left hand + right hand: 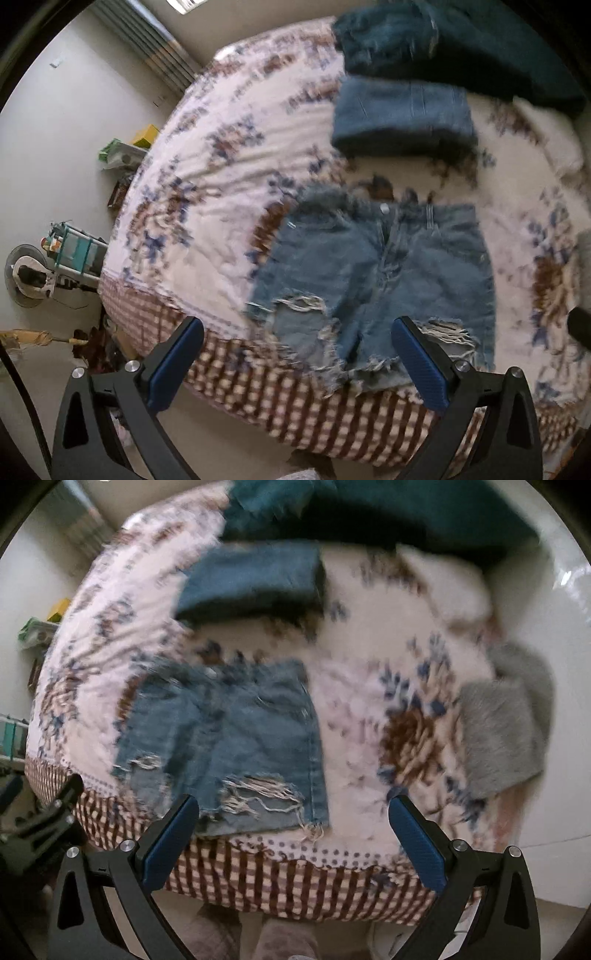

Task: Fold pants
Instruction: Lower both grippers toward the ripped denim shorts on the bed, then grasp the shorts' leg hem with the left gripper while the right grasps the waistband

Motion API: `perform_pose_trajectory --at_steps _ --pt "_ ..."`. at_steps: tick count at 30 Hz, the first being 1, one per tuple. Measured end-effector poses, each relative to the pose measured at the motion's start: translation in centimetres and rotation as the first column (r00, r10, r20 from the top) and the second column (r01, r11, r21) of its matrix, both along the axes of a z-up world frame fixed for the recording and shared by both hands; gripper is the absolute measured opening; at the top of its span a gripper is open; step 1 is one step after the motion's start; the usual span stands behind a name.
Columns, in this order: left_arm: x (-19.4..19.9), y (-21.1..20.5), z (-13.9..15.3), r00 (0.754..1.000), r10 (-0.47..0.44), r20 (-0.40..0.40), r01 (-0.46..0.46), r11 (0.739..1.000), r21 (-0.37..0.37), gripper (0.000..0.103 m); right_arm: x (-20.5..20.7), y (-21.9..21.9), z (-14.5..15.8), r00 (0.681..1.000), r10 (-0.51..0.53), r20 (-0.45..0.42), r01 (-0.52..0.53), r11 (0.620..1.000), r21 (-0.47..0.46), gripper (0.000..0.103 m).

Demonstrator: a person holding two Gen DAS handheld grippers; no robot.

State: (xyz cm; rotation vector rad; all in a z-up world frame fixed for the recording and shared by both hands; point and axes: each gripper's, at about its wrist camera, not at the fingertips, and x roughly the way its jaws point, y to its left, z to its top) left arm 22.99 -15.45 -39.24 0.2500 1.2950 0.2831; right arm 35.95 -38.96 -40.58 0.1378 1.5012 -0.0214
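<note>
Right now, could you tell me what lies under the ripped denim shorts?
The denim shorts lie flat on the floral bedspread, hems near its checked border. Anything beneath them is covered.

You are looking at nothing readable here: no text, label, brand, number or sign is showing clearly in either wrist view. Motion blur is smearing the shorts [373, 273] ahead of your left gripper [297, 360], and the boxes [146, 134] far off to its left are showing only colour.
</note>
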Motion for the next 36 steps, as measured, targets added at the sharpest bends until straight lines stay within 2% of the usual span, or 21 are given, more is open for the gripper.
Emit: perform_pose_trajectory --at_steps 2,5,7,8,9,10,15,17,21,24,29,31,32,33,34,36 --pt "0.6 -1.8 -3.4 0.999 0.007 -0.046 -0.006 1.0 0.008 0.103 1.3 -2.8 -5.0 0.997 -0.028 -0.069 0.031 0.999 0.035 0.103" --pt "0.7 -5.3 -8.8 0.995 0.011 -0.095 -0.009 1.0 0.018 0.103 1.6 -5.4 -9.6 0.995 -0.01 -0.104 0.017 0.998 0.06 0.099" --pt "0.4 -7.8 -11.7 0.993 0.004 -0.122 -0.003 1.0 0.009 0.103 2.3 -7.1 -12.6 0.993 0.017 -0.113 -0.004 0.994 0.111 0.091" --pt "0.3 -8.9 -12.8 0.991 0.0 -0.131 0.0 1.0 0.002 0.103 3.0 -8.3 -14.5 0.992 0.026 -0.125 -0.004 0.986 0.167 0.082" --pt "-0.2 -10.3 -14.2 0.991 -0.003 -0.135 0.002 1.0 -0.01 0.103 3.3 -8.7 -15.3 0.991 0.031 -0.134 -0.001 0.976 0.216 0.074" --pt "-0.4 -11.3 -15.1 0.991 -0.008 -0.136 0.007 1.0 -0.008 0.103 3.7 -9.3 -16.5 0.988 0.04 -0.148 0.001 0.964 0.268 0.072" --pt "-1.8 -16.4 -17.9 0.996 -0.029 -0.081 0.03 0.999 0.012 0.103 6.5 -10.3 -23.0 0.956 0.169 -0.241 -0.03 0.871 0.491 0.072" --pt "-1.8 -17.9 -18.6 0.997 -0.031 -0.067 0.032 0.999 0.006 0.103 7.8 -10.2 -25.6 0.936 0.221 -0.274 -0.042 0.843 0.536 0.073" --pt "-1.9 -20.5 -20.9 0.996 -0.028 -0.088 0.029 1.0 0.001 0.103 10.4 -9.6 -28.6 0.922 0.264 -0.284 -0.06 0.82 0.569 0.073" --pt "-2.4 -21.4 -22.4 0.993 -0.026 -0.119 0.025 1.0 -0.01 0.103 12.0 -8.4 -28.9 0.919 0.291 -0.267 -0.078 0.797 0.6 0.073" --pt "-2.3 -22.3 -24.0 0.99 -0.043 -0.137 0.045 0.999 0.014 0.103 14.0 -6.0 -28.9 0.912 0.338 -0.232 -0.122 0.763 0.634 0.073" --pt "-2.0 -22.0 -24.4 0.989 -0.042 -0.144 0.039 0.999 -0.023 0.102 14.6 -5.3 -29.3 0.91 0.345 -0.229 -0.128 0.76 0.637 0.075" --pt "-1.8 -21.6 -24.4 0.989 -0.047 -0.14 0.038 0.997 -0.067 0.093 14.8 -5.0 -29.5 0.91 0.346 -0.228 -0.129 0.759 0.639 0.075" --pt "-1.7 -21.3 -24.3 0.989 -0.056 -0.134 0.041 0.992 -0.116 0.072 15.0 -4.7 -29.6 0.912 0.345 -0.224 -0.129 0.757 0.64 0.075" --pt "-1.4 -20.8 -24.3 0.988 -0.061 -0.139 0.039 0.986 -0.159 0.064 15.1 -4.6 -29.5 0.914 0.343 -0.216 -0.129 0.753 0.646 0.075" --pt "-1.1 -20.4 -24.1 0.987 -0.08 -0.136 0.049 0.976 -0.213 0.035 15.3 -4.3 -29.3 0.924 0.326 -0.198 -0.123 0.746 0.654 0.075"
